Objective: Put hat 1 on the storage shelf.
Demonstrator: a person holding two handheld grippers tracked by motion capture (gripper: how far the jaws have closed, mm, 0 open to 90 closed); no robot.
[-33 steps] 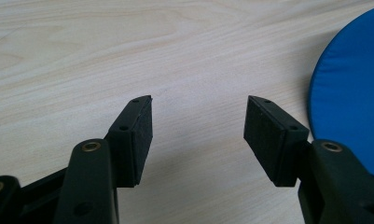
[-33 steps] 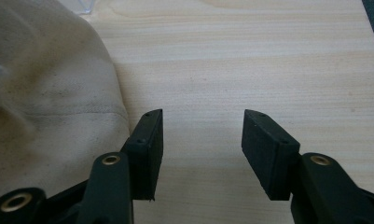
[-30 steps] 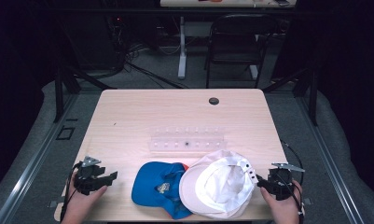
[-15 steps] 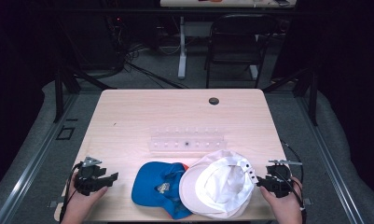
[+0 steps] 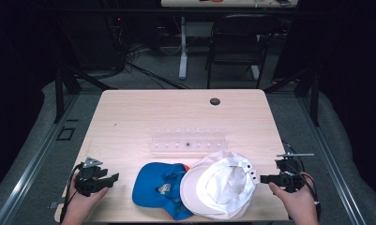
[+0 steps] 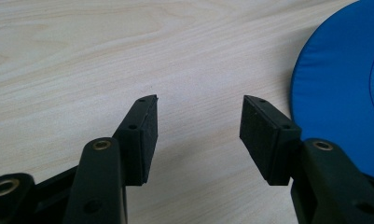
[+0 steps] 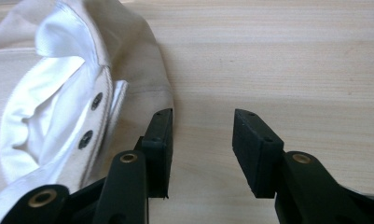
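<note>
At the near table edge, the left gripper (image 5: 111, 178) rests on the table (image 5: 129, 117) with its jaws released and nothing but bare wood between them; they have just been closing slightly. The left gripper view adds a detail: the blue cap (image 6: 343, 88) lies just beside the right-hand jaw, apart from it. The right gripper (image 5: 263, 178) is held at the near right, jaws parted and empty, having just been closing; the right gripper view shows the white cap (image 7: 72, 93) just beside the left-hand jaw, with two dark snap studs on its strap. In the high view the white cap (image 5: 218, 185) lies opening-up, its glossy lining exposed, overlapping the blue cap (image 5: 160, 187), which bears a small emblem too small to read. Farther off, a clear plastic tray (image 5: 188, 140) lies at mid-table. A black round grommet (image 5: 215, 101) sits near the far edge
</note>
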